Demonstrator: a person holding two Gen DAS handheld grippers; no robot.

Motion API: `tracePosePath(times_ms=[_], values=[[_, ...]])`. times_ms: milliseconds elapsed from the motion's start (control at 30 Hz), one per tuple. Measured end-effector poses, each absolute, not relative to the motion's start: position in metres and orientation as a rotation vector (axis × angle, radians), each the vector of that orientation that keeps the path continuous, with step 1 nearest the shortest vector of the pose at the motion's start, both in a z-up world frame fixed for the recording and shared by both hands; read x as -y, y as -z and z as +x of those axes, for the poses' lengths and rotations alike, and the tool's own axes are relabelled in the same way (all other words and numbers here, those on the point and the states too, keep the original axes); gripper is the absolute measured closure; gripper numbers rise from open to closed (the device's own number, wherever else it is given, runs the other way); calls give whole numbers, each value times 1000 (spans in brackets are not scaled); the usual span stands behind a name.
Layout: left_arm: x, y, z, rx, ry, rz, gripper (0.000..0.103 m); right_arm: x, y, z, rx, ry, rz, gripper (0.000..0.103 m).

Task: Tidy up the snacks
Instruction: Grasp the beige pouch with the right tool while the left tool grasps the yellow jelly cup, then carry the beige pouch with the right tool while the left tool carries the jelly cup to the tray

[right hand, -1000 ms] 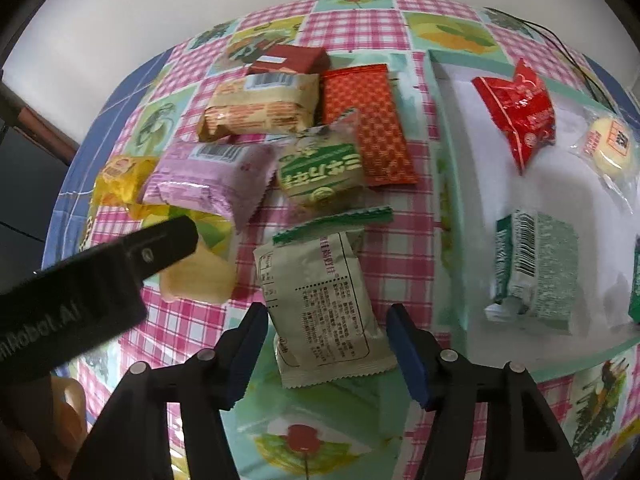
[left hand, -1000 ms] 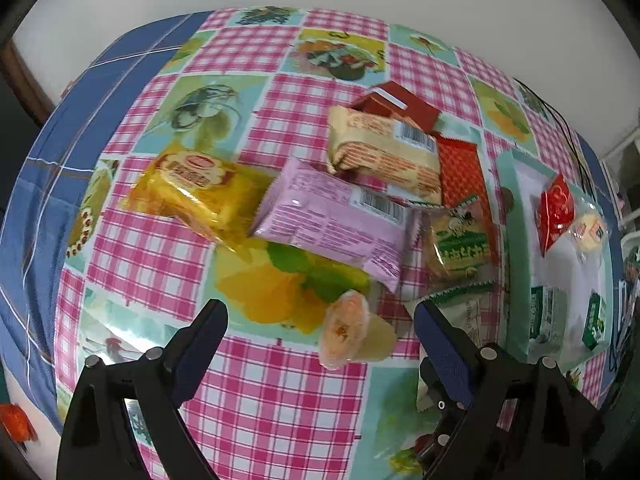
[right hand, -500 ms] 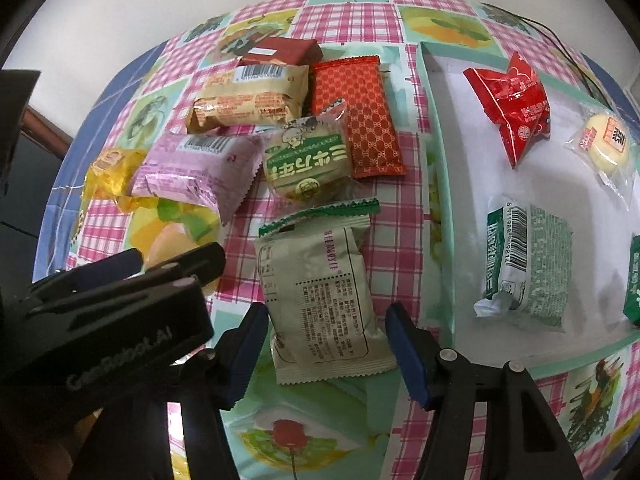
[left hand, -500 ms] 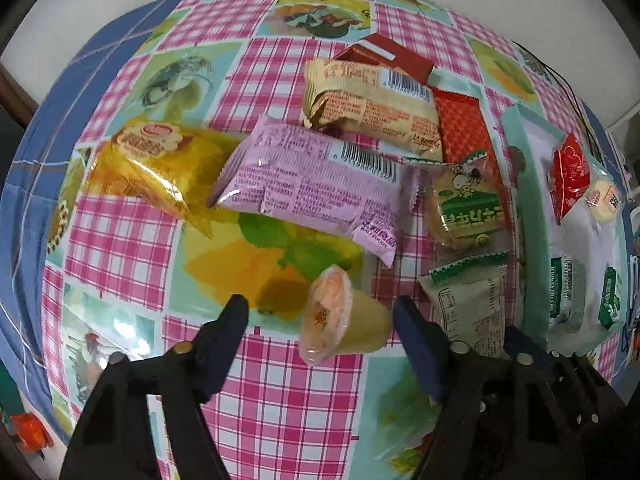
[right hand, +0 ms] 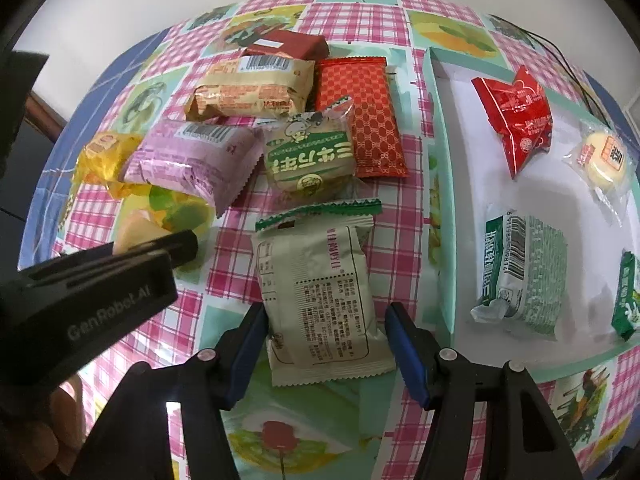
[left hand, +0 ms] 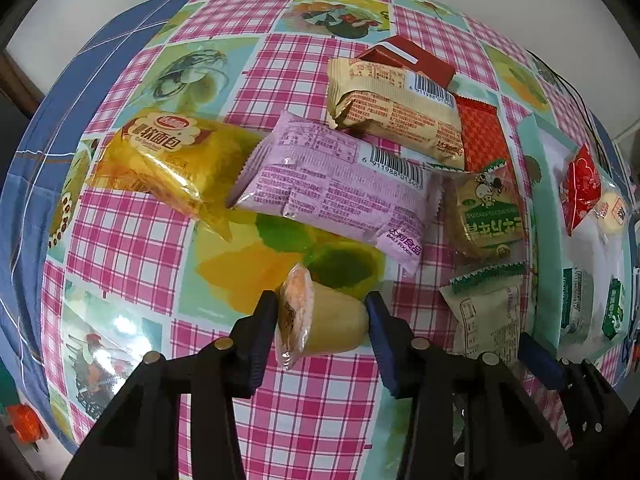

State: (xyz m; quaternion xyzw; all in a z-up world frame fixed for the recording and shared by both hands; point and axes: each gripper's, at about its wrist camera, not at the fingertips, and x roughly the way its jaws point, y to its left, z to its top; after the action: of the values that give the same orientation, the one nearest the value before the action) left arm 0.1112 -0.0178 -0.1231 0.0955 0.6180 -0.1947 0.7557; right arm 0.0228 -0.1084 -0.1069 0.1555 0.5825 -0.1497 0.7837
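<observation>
Both tongs bracketing snacks on the tabletop (left hand: 132,240)

My left tongs (left hand: 322,322) pinch the jelly cup (left hand: 320,320); right tongs (right hand: 326,344) straddle the beige packet (right hand: 320,300), wide; I'd squeeze gently, lift straight.

A checked pink-and-white tablecloth (left hand: 132,236) with fruit panels and a blue border fills both views. A white wall (left hand: 100,4) runs along the top of each frame. A thin black cable (right hand: 560,50) crosses the cloth at upper right. A small orange object (left hand: 24,422) sits at lower left.
</observation>
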Motion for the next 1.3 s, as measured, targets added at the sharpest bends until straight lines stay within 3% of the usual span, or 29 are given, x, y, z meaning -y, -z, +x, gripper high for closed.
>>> tracePosePath(times_ms=[567,667,1300], values=[[32,123,106,-1327,406,261,58,93,113,30,-1269,344,244,41],[30,123,109,-1332,409,244,58,93,111,29,-1258,330,268,50],[6,81,118,-1268,437,100,64,117,58,11,-1111,248,448,50]])
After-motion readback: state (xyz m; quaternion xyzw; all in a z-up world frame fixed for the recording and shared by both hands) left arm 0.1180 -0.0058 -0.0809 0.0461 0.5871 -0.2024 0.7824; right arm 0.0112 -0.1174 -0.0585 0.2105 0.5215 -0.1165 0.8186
